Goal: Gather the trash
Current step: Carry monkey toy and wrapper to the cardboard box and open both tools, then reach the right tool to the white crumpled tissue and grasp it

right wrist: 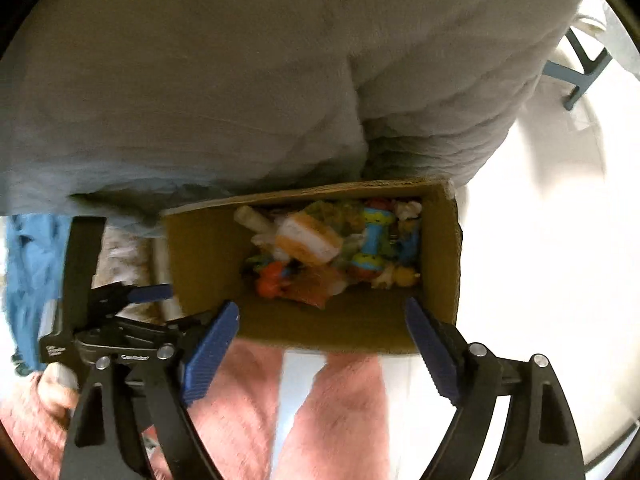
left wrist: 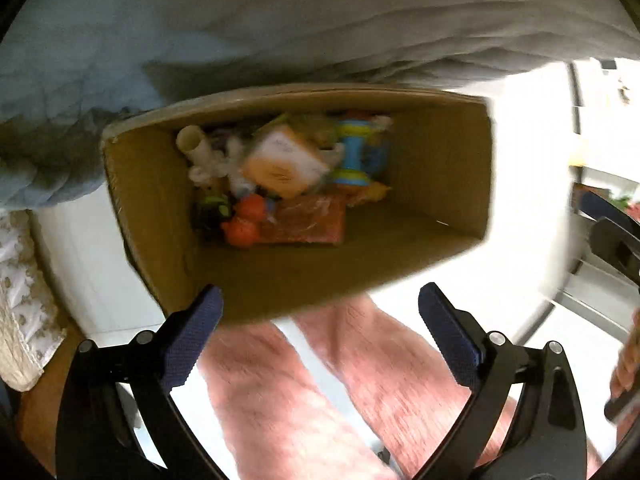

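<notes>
Both grippers hang over the person's bare legs [left wrist: 304, 392], pointing down. Left gripper [left wrist: 320, 332] has its blue-padded jaws spread wide with nothing between them; right gripper [right wrist: 320, 352] is the same, jaws wide apart and empty. In the right wrist view the left gripper's black body shows at the left edge, held in the person's left hand [right wrist: 56, 394]. Just past both sets of fingertips sits an open cardboard box [left wrist: 440, 160] on the pale floor [left wrist: 528, 208], its near wall right above the knees. The trash is piled at the box's far end, against the back wall: an orange-and-white carton [left wrist: 284, 162] tilted on top, a blue and green spool-shaped item [left wrist: 352, 152] to its right, a cream tube [left wrist: 196, 142] and crumpled white paper to its left, round orange pieces [left wrist: 248, 220] and an orange wrapper [left wrist: 308, 220] lying nearer the front. The box's near half shows bare cardboard. The frames are motion-blurred, so the small items cannot be identified. Behind the box, touching its far edge, hangs a big grey-blue cloth [left wrist: 320, 20]. A patterned white fabric [left wrist: 20, 300] lies at the left. A blue frame [right wrist: 580, 68] stands far right on the floor.
</notes>
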The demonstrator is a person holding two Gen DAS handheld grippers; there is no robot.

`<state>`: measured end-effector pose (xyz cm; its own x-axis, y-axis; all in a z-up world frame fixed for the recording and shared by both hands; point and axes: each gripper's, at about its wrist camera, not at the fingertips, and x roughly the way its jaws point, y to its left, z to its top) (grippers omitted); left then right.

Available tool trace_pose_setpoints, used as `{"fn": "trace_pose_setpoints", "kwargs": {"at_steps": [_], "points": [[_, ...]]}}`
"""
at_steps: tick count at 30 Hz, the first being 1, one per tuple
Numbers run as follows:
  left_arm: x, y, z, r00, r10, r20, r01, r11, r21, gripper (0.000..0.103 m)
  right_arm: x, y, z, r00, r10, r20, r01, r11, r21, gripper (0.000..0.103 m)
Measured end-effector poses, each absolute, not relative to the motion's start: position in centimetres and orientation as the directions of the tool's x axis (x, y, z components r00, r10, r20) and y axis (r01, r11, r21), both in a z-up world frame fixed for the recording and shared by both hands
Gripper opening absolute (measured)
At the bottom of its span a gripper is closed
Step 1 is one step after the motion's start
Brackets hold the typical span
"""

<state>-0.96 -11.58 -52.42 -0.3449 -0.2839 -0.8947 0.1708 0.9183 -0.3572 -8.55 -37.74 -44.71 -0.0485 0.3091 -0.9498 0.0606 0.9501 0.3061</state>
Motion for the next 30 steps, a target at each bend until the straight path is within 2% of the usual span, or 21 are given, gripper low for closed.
{"fn": "trace_pose_setpoints", "kwargs": {"at_steps": [4, 8, 10, 13, 16, 18, 22, 25, 27, 28, 30], "points": [[-2.9, -12.2, -42.2, -0.278, -0.335, -0.9, 0.306, 0.858, -0.413, 0.096, -8.4, -37.4, -36.1, 0.033, 0.429, -0.903, -0.035, 0.903, 0.428, 0.087], [-3.5, -11.7, -31.6, -0.129, -0.398, -0.908, 0.402, 0.817, -0.415, 0.096, -6.2, -35.9, -26.8, 0.141, 0.596, -0.791, -0.155, 0.802, 0.577, 0.087], [-2.9, -10.9, -27.2, -0.048, -0.435, -0.899, 0.409, 0.813, -0.415, 0.096, -4.1, -35.1, -22.5, 0.239, 0.617, -0.75, -0.238, 0.786, 0.57, 0.087], [-0.5, -8.7, -21.8, 0.097, -0.485, -0.869, 0.374, 0.827, -0.42, 0.096, 0.4, -33.8, -18.3, 0.416, 0.557, -0.719, -0.301, 0.83, 0.468, 0.087], [2.1, -6.8, -19.5, 0.18, -0.521, -0.834, 0.331, 0.831, -0.448, 0.096, 7.0, -32.1, -16.7, 0.523, 0.446, -0.726, -0.266, 0.895, 0.358, 0.082], [4.3, -5.5, -18.7, 0.207, -0.544, -0.813, 0.323, 0.822, -0.469, 0.096, 12.4, -30.6, -16.7, 0.557, 0.346, -0.755, -0.206, 0.938, 0.279, 0.07], [7.7, -3.6, -18.9, 0.193, -0.563, -0.804, 0.32, 0.811, -0.491, 0.096, 22.0, -28.4, -17.2, 0.579, 0.192, -0.793, -0.093, 0.981, 0.169, 0.07], [9.7, -1.8, -20.4, 0.161, -0.579, -0.799, 0.3, 0.8, -0.519, 0.096, 29.0, -26.7, -19.4, 0.545, 0.042, -0.837, -0.022, 0.999, 0.036, 0.07], [10.8, -0.5, -21.5, 0.13, -0.573, -0.81, 0.295, 0.802, -0.52, 0.096, 32.7, -26.8, -20.9, 0.522, -0.023, -0.852, 0.045, 0.999, 0.0, 0.069], [11.2, 0.2, -22.0, 0.116, -0.566, -0.817, 0.293, 0.805, -0.516, 0.096, 33.9, -26.8, -21.4, 0.513, -0.051, -0.857, 0.069, 0.997, -0.018, 0.066], [11.9, 1.4, -23.0, 0.085, -0.572, -0.816, 0.295, 0.797, -0.527, 0.096, 35.9, -26.7, -22.1, 0.493, -0.081, -0.866, 0.09, 0.995, -0.042, 0.05]]}}
